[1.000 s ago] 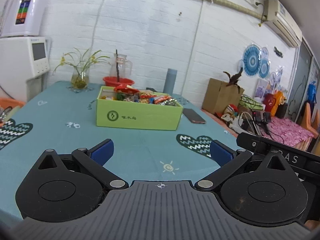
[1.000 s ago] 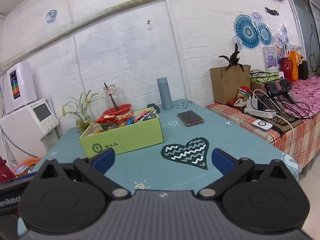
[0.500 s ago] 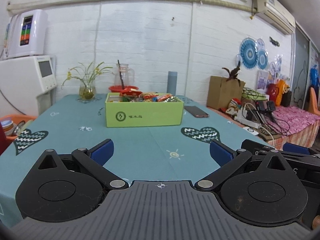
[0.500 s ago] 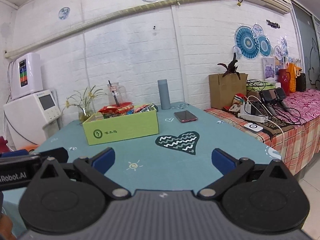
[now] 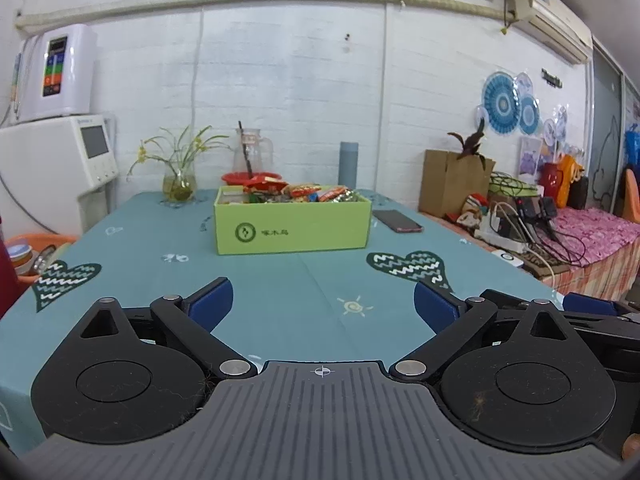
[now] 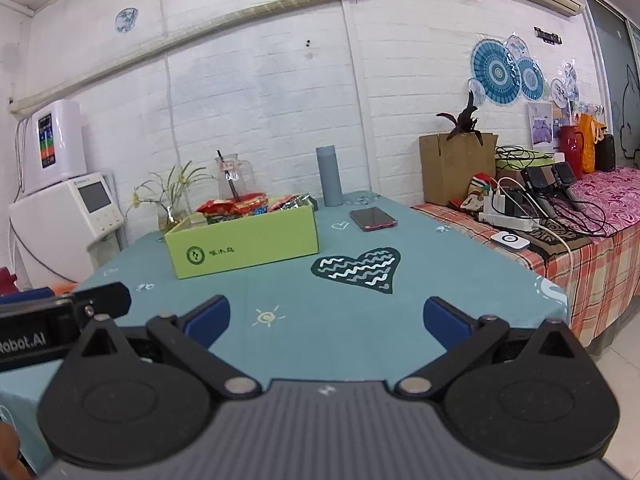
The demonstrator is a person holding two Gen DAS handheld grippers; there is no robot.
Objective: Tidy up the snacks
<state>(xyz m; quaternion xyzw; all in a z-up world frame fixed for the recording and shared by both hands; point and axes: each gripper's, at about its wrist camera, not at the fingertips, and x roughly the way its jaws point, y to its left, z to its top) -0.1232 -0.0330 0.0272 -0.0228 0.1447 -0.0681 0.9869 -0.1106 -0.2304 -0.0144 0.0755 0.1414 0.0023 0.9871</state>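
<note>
A green cardboard box (image 5: pixel 292 228) stands mid-table on the teal cloth, filled with several colourful snack packets (image 5: pixel 296 192). My left gripper (image 5: pixel 323 296) hovers low over the near part of the table, well short of the box. Its jaws are closing a little but still stand wide, with nothing between them. The right wrist view shows the same box (image 6: pixel 244 248) ahead and to the left, its packets (image 6: pixel 248 202) rising above the rim. My right gripper (image 6: pixel 326 312) is open and empty. The two grippers sit side by side.
A phone (image 5: pixel 398 221) lies right of the box, with a grey bottle (image 5: pixel 348 164), glass jug (image 6: pixel 234 174), red bowl (image 5: pixel 236 178) and plant vase (image 5: pixel 180 184) behind. A water dispenser (image 5: pixel 56 160) stands left. A side table (image 6: pixel 560 232) with chargers and cables is right.
Both grippers have come down and toward the table's near edge. The left view has rolled level, and its blue pads have drawn slightly closer together.
</note>
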